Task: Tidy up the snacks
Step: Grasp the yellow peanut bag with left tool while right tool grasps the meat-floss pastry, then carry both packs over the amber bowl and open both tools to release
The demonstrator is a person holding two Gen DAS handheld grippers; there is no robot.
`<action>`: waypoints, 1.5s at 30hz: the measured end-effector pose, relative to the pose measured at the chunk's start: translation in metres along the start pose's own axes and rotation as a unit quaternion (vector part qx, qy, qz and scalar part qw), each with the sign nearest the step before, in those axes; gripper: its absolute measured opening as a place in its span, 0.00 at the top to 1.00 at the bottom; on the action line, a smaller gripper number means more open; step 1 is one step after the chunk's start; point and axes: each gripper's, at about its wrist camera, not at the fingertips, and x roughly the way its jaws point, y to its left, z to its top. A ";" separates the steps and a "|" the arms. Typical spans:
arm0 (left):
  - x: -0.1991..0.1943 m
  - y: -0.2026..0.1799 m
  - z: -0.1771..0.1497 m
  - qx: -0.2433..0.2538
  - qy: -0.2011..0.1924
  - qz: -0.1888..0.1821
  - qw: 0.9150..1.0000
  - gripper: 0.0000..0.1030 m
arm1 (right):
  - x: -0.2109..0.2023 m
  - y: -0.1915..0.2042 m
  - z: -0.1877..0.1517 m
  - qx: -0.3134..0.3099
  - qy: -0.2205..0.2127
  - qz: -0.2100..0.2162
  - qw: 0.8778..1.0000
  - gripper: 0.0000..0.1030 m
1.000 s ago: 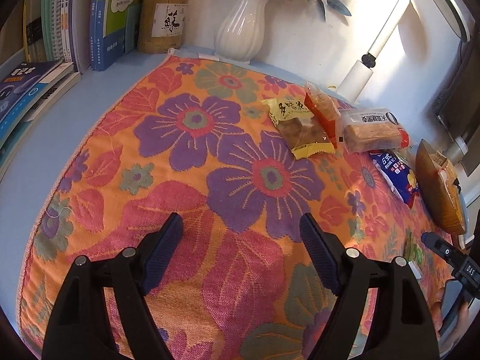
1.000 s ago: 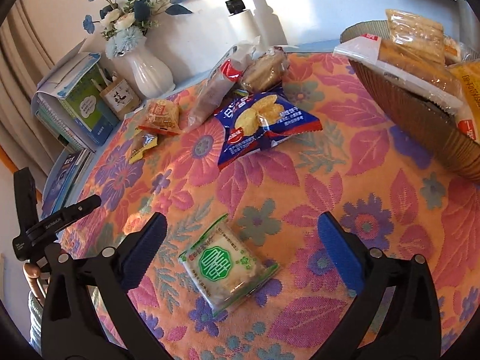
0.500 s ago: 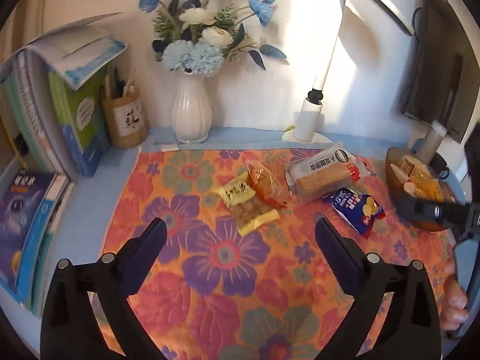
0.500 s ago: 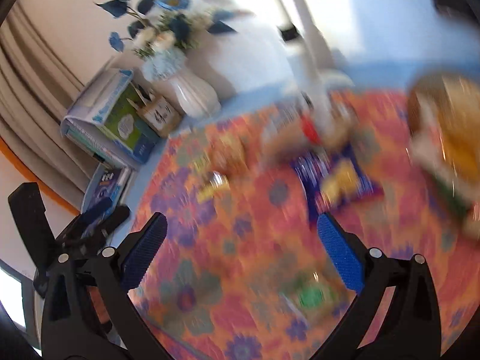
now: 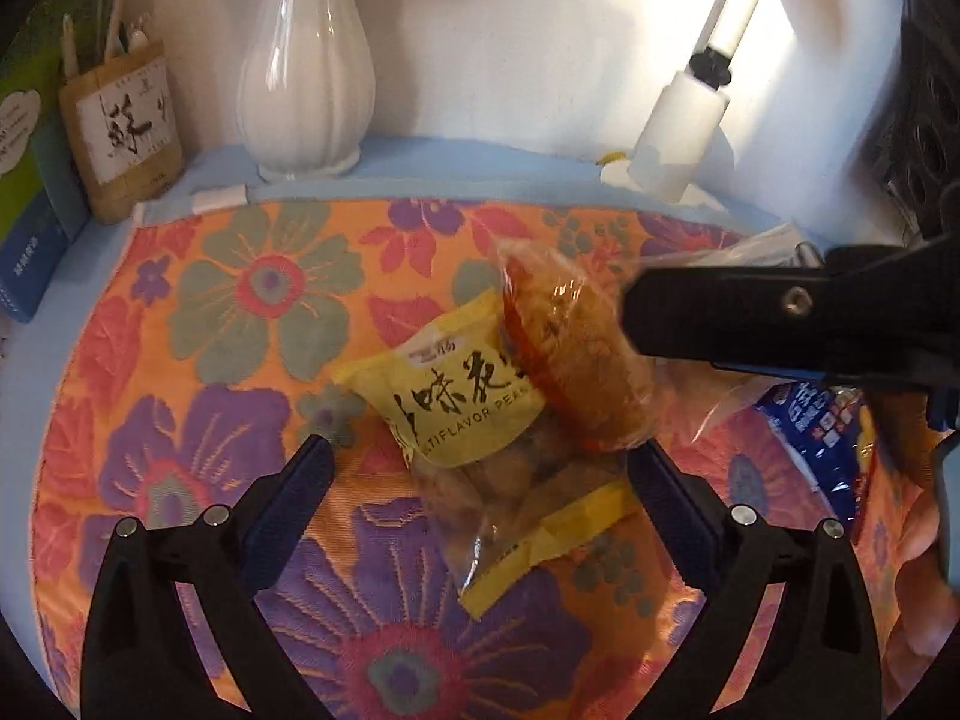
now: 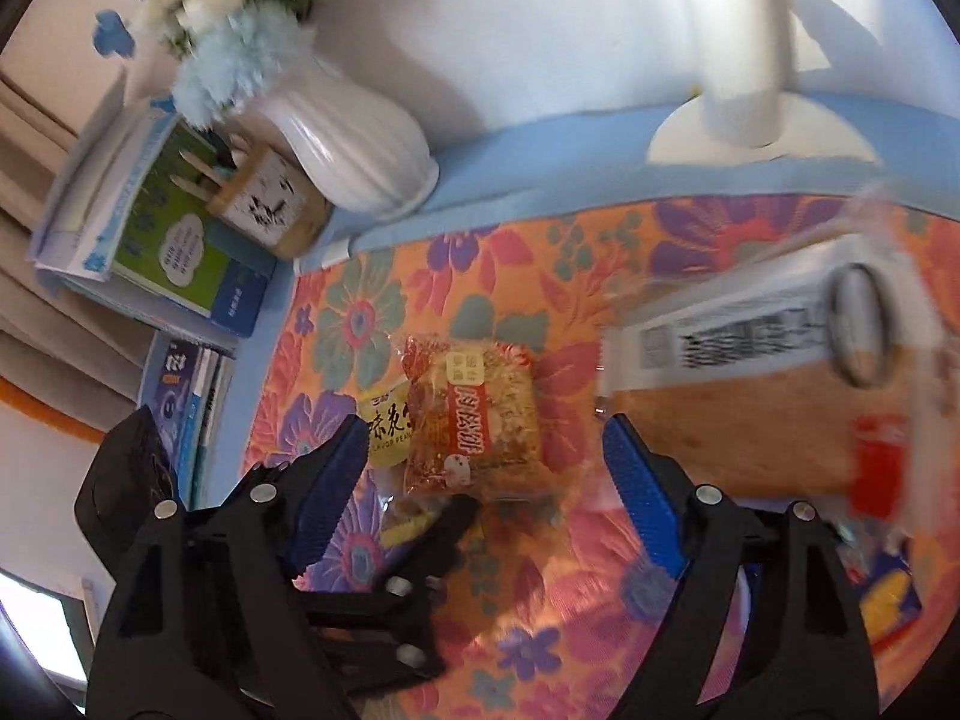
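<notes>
in the left wrist view, the left gripper [image 5: 477, 471] now stands wide open over the yellow peanut packet with black lettering [image 5: 465, 414], which half a second ago lay well ahead on the orange and purple flowered cloth [image 5: 240, 312]. the packet lies on the cloth between the two tips, and the pads do not press on it. the orange-red clear-wrapped snack [image 5: 570, 354] leans on the packet's far right corner. the black body of the right gripper [image 5: 780, 312] has come into the picture from the right, just beside that snack. the white ribbed vase [image 5: 303, 60] stands behind, against the wall

in the right wrist view, which is partly blurred, the right gripper [image 6: 486, 474] has swung in from the open cloth and its jaws are closing, with the orange-red snack [image 6: 480, 420] between the blue pads [image 6: 327, 492] but not yet gripped. the left gripper's black frame lies beneath. the large clear bag of brown cake [image 6: 750, 414] sits to the right

i judge both hands are set to pick up a snack each; the overlap may drag one packet along with the other
</notes>
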 end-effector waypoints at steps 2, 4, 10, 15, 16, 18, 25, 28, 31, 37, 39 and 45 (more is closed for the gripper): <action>-0.004 0.001 0.000 0.002 -0.009 -0.003 1.000 0.06 | 0.009 0.003 0.002 -0.011 0.000 -0.012 1.000 0.20; -0.005 0.005 -0.002 -0.006 -0.008 -0.010 1.000 0.07 | 0.015 0.006 0.003 -0.019 -0.001 -0.024 1.000 0.20; -0.014 0.010 -0.009 -0.016 -0.015 -0.026 0.999 0.07 | 0.030 0.008 0.001 -0.047 0.005 -0.034 0.998 0.45; -0.014 0.009 -0.010 -0.012 -0.015 -0.023 1.000 0.07 | 0.022 0.003 -0.004 -0.036 -0.002 -0.035 0.999 0.53; -0.015 0.009 -0.010 -0.011 -0.015 -0.024 1.000 0.07 | 0.020 0.002 -0.005 -0.030 -0.006 -0.032 0.999 0.53; -0.014 0.009 -0.010 -0.012 -0.015 -0.025 1.000 0.07 | 0.004 -0.005 -0.008 -0.009 -0.022 -0.016 1.000 0.54; -0.010 0.017 -0.005 -0.031 -0.013 -0.041 0.999 0.05 | -0.058 -0.020 -0.034 0.022 -0.057 0.012 0.998 0.54; -0.007 0.021 0.004 -0.052 0.006 -0.046 0.998 0.05 | -0.070 -0.025 -0.058 0.022 -0.047 0.008 0.999 0.53; 0.000 0.010 0.010 -0.043 0.021 0.000 0.999 0.16 | -0.075 -0.019 -0.083 -0.005 -0.046 -0.015 0.999 0.54; -0.013 -0.012 0.005 0.018 0.013 0.074 0.997 0.63 | -0.088 -0.006 -0.121 -0.047 -0.051 -0.033 0.997 0.54; -0.025 -0.009 -0.001 0.009 0.007 0.063 0.998 0.63 | -0.097 -0.006 -0.129 -0.052 -0.059 -0.032 0.996 0.54; -0.077 -0.007 -0.041 0.001 -0.017 0.024 1.000 0.64 | -0.123 -0.020 -0.158 -0.032 -0.082 -0.029 0.996 0.54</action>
